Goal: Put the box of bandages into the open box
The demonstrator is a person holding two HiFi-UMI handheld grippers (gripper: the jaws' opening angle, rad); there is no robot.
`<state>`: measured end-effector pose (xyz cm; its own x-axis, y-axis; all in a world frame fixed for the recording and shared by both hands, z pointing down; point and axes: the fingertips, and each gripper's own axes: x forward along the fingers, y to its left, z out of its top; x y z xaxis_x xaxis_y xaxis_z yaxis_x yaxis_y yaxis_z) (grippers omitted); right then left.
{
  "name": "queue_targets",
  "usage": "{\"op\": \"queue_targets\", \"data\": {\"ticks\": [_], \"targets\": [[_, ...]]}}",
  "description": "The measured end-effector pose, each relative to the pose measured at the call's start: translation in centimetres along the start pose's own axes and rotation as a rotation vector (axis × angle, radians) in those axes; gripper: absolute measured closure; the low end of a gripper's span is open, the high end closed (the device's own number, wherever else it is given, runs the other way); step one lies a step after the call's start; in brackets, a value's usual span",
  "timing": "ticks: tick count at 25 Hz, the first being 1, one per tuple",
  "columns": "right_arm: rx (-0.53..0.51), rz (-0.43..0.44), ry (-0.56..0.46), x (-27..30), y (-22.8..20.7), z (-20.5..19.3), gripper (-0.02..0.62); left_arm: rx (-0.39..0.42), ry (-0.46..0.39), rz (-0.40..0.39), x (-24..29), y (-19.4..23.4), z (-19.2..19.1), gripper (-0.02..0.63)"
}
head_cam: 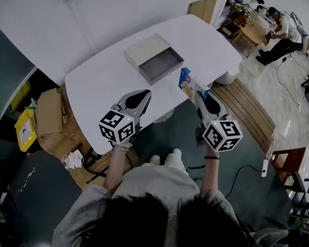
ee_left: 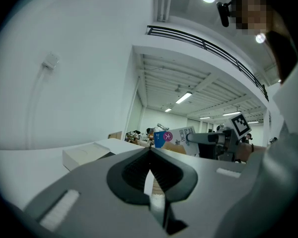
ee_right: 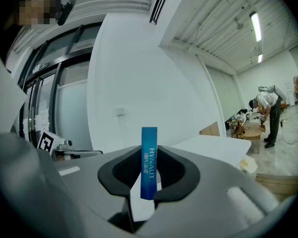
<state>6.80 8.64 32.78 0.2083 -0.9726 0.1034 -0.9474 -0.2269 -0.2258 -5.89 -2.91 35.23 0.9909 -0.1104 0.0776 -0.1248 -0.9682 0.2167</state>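
Bandage box (ee_right: 149,168), edge printed HYNAUT, pinched by right gripper (ee_right: 148,150).

White table (head_cam: 105,84): 1 open box (head_cam: 154,58) near middle, prob. cardboard.

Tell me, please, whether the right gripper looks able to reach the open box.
Probably yes: the right gripper, shut on the bandage box, is close to the open box; nothing stands between.

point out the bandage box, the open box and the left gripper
bandage box (head_cam: 190,84): head view, on its blue and white printed face
open box (head_cam: 163,65): head view, on the bare floor of its pulled-out tray
left gripper (head_cam: 146,93): head view, at its closed jaw tips
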Motion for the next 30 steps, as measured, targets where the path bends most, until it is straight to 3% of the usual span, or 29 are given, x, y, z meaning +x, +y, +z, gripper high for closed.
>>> {"op": "queue_targets", "data": {"ticks": [18, 30], "targets": [[-0.016, 0.191, 0.048, 6.4, -8.9, 3.7, 0.505, -0.026, -0.066, 0.167, 9.5, 0.9, 2.0, 0.607], [0.002, 0.32, 0.09, 10.3, -10.4, 3.2, 0.505, -0.052, -0.074, 0.285, 11.0, 2.6, 1.4, 0.607]]}}
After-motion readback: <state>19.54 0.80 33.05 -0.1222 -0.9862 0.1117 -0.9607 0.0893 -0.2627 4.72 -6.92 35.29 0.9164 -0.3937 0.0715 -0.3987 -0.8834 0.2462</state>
